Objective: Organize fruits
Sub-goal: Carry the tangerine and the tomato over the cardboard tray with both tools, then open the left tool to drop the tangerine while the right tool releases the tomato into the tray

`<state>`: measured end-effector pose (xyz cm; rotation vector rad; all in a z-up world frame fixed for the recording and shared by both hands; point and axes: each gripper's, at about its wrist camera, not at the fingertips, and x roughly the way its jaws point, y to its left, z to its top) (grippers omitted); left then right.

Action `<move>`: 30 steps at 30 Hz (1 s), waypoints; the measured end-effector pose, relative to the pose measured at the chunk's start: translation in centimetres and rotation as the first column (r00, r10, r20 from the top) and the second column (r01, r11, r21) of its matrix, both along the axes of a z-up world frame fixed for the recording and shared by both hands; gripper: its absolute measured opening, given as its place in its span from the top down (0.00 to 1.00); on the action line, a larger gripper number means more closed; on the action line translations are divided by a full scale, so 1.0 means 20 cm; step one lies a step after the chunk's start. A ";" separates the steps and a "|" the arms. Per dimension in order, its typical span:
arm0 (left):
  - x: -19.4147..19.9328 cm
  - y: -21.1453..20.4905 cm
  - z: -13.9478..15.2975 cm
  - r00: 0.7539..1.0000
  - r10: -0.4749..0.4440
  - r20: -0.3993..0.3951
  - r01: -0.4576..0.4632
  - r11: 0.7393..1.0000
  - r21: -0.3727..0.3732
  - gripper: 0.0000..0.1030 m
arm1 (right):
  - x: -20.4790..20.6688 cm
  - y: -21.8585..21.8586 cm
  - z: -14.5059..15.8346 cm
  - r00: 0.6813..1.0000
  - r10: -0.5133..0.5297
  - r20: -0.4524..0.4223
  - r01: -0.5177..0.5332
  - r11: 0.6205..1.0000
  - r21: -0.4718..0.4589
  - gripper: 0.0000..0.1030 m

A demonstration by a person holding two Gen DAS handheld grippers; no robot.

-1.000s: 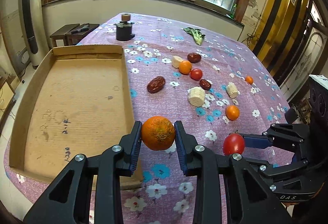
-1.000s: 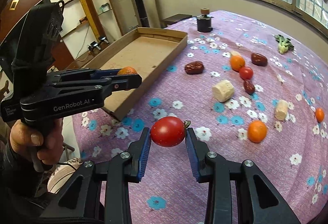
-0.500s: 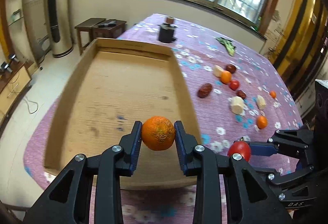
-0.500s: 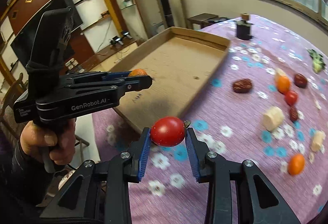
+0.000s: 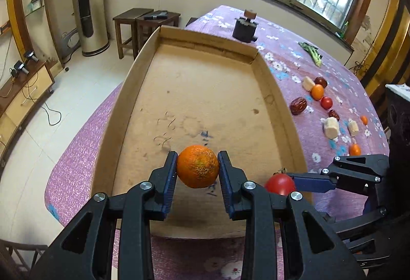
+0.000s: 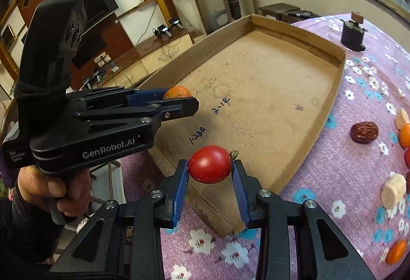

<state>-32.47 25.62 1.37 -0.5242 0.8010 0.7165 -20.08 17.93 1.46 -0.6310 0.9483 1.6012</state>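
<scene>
Fruit in both grippers, and everything is placed off the cardboard tray (image 5: 123,111). The left gripper (image 5: 197,166) has its blue pads pinching a rough-skinned orange (image 5: 197,166) from both sides, held in the air above the tray's near end, clear of the bare brown floor with its pen scribbles. The right gripper (image 6: 210,164) is clamped on a red tomato (image 6: 209,164), stem stub poking out at its right, and that one hangs over the tray's near corner, just inside the rim. In the right wrist view a hand (image 6: 53,187) grips the left tool's handle, off the tray's left side. Out on the purple flowered tablecloth (image 5: 294,49) to the tray's right lie the loose pieces: a dark red date (image 5: 298,105) just beside the tray wall, then small oranges, another tomato and pale chunks further out. Beyond the tray's far right corner stands a small black holder (image 5: 244,26).
</scene>
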 end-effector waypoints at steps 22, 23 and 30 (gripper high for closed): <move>0.01 -0.04 -0.05 0.993 0.031 -0.114 -0.025 0.998 0.054 0.27 | 0.04 0.00 -0.03 1.000 -0.010 -0.011 0.010 1.000 -0.023 0.62; 0.01 -0.05 -0.04 0.993 0.032 -0.113 -0.026 0.998 0.055 0.27 | 0.04 -0.02 -0.03 1.000 -0.011 -0.012 0.011 1.000 -0.018 0.62; 0.03 -0.09 0.04 0.995 0.024 -0.095 -0.015 0.996 0.085 0.27 | 0.07 -0.14 0.05 0.999 -0.031 -0.024 0.031 0.999 0.017 0.62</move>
